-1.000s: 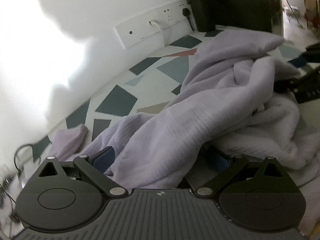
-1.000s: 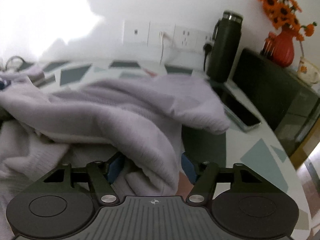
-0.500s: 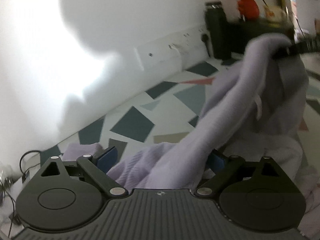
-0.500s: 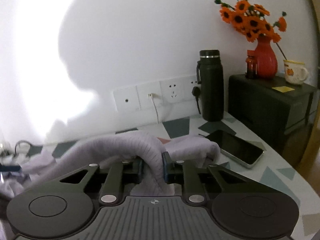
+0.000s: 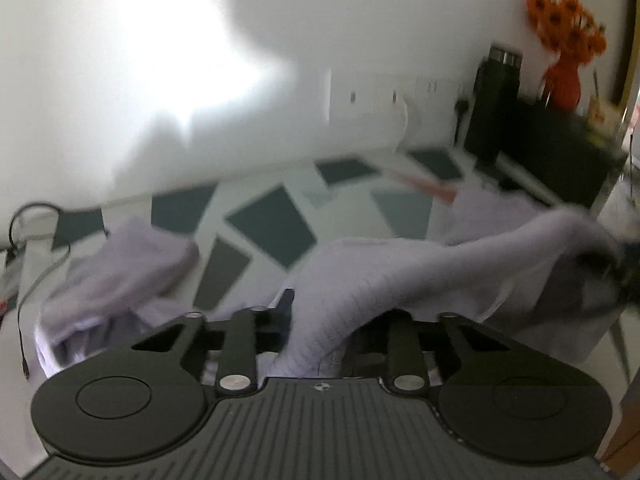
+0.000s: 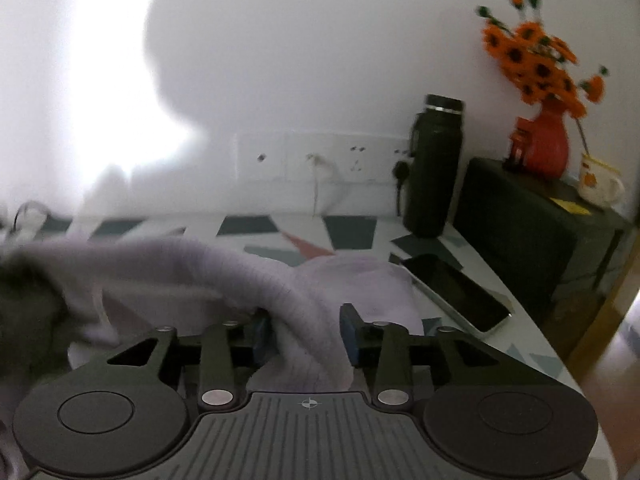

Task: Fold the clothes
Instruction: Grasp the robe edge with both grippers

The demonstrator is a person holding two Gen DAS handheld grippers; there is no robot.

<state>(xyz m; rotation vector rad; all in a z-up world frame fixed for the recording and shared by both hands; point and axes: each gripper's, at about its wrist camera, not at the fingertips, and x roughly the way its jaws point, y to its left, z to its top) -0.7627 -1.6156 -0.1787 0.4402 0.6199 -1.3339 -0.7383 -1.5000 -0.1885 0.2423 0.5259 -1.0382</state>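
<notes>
Since a second ago, the lavender sweater (image 5: 400,276) has been lifted off the patterned tabletop (image 5: 272,220) into a band between both grippers. A fold is being closed on by the left gripper (image 5: 320,332). Around another fold (image 6: 304,320), the right gripper (image 6: 306,334) fingers are opening.

One lilac knitted garment (image 6: 256,280) lay across one patterned table (image 6: 352,232), alongside one smartphone (image 6: 456,296) and one dark flask (image 6: 436,168). One dark cabinet (image 6: 520,216) carried one red vase (image 6: 548,152) holding a single bunch of orange flowers (image 6: 532,60), and one mug (image 6: 598,180). One strip of wall sockets (image 6: 320,156) had two plugs in it.
</notes>
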